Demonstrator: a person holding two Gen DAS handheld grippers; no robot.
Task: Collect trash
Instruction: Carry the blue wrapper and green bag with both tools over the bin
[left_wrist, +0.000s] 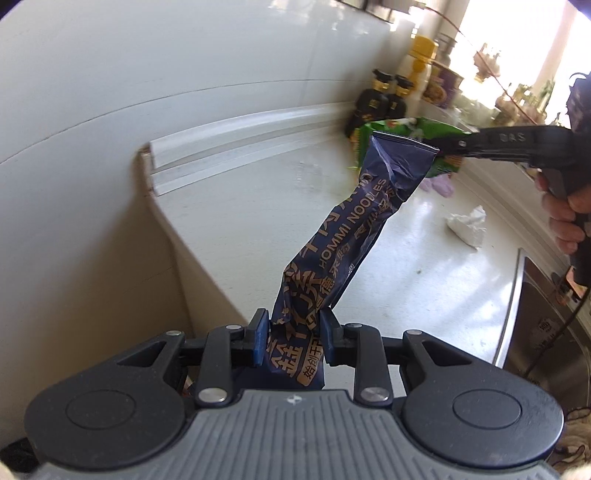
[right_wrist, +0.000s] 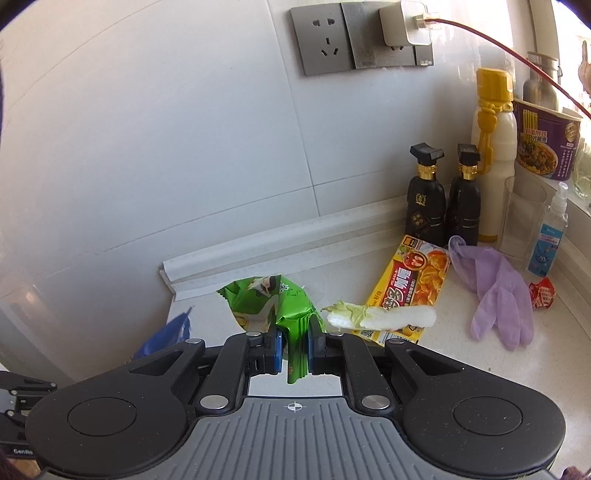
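Note:
My left gripper (left_wrist: 293, 334) is shut on a dark blue noodle wrapper (left_wrist: 354, 221) that stands up from the jaws above the white counter (left_wrist: 258, 206). My right gripper (right_wrist: 293, 341) is shut on a green snack wrapper (right_wrist: 273, 299); in the left wrist view that green wrapper (left_wrist: 432, 129) shows behind the blue one, with the right gripper (left_wrist: 448, 147) coming in from the right. A corner of the blue wrapper (right_wrist: 166, 332) shows at the left of the right wrist view. A cabbage piece (right_wrist: 380, 317), a yellow curry box (right_wrist: 410, 284), a purple glove (right_wrist: 495, 291) and a red wrapper (right_wrist: 542, 293) lie on the counter.
A crumpled white tissue (left_wrist: 467, 225) lies near the steel sink (left_wrist: 546, 332). Two dark bottles (right_wrist: 443, 199), a white bottle with yellow cap (right_wrist: 493, 155), an instant noodle cup (right_wrist: 546, 140), a clear cup (right_wrist: 522, 218) and a spray bottle (right_wrist: 550, 236) stand at the wall. A wall socket (right_wrist: 358, 37) holds a charger.

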